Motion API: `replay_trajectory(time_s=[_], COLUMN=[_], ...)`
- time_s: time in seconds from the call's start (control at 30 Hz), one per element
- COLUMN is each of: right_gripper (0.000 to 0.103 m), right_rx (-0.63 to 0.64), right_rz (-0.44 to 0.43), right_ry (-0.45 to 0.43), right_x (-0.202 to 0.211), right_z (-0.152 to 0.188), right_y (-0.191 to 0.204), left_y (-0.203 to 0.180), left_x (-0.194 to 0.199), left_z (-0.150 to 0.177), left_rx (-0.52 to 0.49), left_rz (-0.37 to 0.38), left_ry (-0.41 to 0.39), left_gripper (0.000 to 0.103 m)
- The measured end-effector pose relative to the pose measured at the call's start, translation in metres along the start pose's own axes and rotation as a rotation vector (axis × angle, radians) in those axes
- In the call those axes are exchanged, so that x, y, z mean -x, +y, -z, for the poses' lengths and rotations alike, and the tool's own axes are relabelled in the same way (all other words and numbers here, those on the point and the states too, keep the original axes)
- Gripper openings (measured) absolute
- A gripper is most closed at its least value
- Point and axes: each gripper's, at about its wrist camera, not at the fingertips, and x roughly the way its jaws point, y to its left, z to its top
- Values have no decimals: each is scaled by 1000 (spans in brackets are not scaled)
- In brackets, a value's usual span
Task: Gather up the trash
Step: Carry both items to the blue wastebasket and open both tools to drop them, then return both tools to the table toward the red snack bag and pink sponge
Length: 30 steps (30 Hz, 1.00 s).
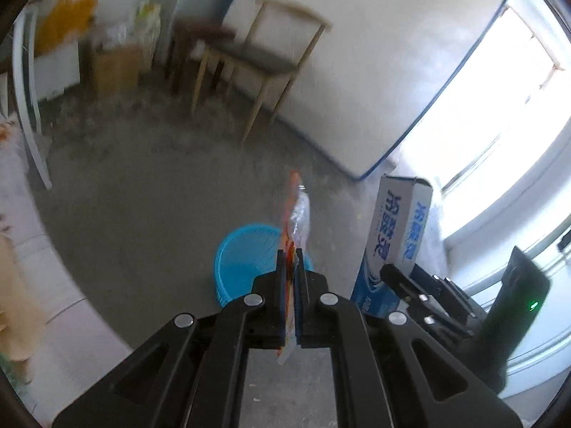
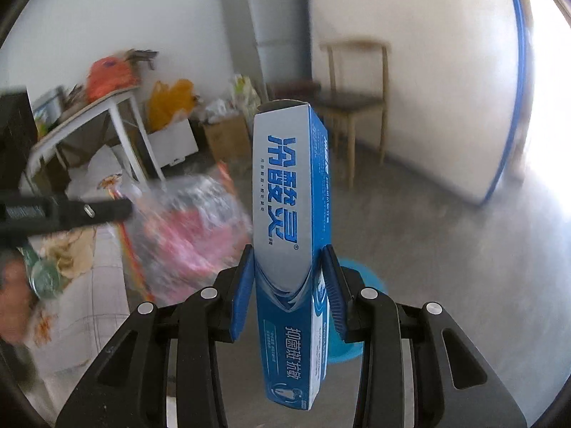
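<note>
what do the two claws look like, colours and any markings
Both are matte black linkage frames with round silver pivot pins. The left claw and right claw carry blue ribbed pads on flat fingers. Seen from the left wrist, the right unit's black body shows a small green light.

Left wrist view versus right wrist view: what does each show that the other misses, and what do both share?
Only the left wrist view shows the left gripper shut edge-on upon the crinkled clear and orange plastic wrapper, plus the bright window.

Only the right wrist view shows the white table piled with clutter and the right gripper clamping the box at its sides.

Both show the blue and white toothpaste box, the round blue plastic basket on the floor, the wooden chair and that wrapper.
</note>
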Motion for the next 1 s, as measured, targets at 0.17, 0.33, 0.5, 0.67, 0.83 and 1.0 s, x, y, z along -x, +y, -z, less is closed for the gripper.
replay_trajectory(time_s=[0.17,0.33,0.5,0.67,0.83,1.0], right_gripper=[35,63,64,64,63,64], right_rx=[-226,-372,-404,-386,-350,-310], right_rz=[-95,-121,-45,-51,-56,-51], right_ry=[146,247,290,292,274,226], right_x=[-69,-132,-163,-146,-132,-95], right_z=[2,-1,7,23,32,30], right_y=[-47,-84,-96,-97,-101,-95], left_y=[8,18,27,23,17,11], left_x=[-82,-126,-107,-84,-59,-26], left_z=[-4,-13,-13,-11,-3,12], left_rx=[45,76,108,53,14,3], left_rz=[-8,-47,-47,-58,-48,-27], left_ry=[138,189,142,91,61,18], left_gripper=[4,34,43,47,49,58])
